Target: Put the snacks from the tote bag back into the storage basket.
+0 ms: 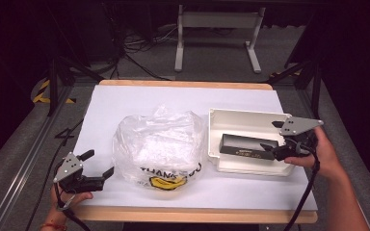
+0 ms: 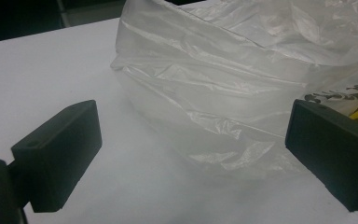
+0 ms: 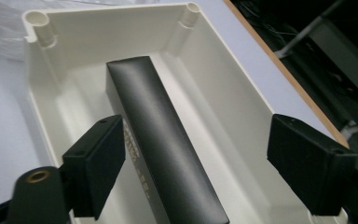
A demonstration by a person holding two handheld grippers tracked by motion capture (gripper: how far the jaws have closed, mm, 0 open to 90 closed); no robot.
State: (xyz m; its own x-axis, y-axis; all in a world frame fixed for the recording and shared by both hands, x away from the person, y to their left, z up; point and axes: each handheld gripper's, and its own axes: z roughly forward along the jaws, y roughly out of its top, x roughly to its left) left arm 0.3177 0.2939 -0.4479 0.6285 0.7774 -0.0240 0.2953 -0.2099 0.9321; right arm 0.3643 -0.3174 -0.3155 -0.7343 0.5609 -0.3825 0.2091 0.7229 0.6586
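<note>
white paper sheet (image 1: pixel 125 103) over wooden table (image 1: pixel 183 84); metal desk frame (image 1: pixel 217 29) behind.

Bare table (image 1: pixel 125 103) lies open behind and left of the plastic bag (image 1: pixel 159 144). The bag stands just beside the white tray (image 1: pixel 241 118), leaving a narrow gap. A black box (image 1: pixel 243 146) occupies the tray's middle.

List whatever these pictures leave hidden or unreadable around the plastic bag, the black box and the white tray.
- Plastic bag contents: high view and left gripper view, veiled by crinkled cloudy film.
- Bag's black print: high view, bottom folds under; left gripper view, cut by the right jaw.
- Black box near end: right gripper view, cut by the bottom edge.
- Box's side lettering: high view, too small.
- White tray near wall: right gripper view, behind the jaws.
</note>
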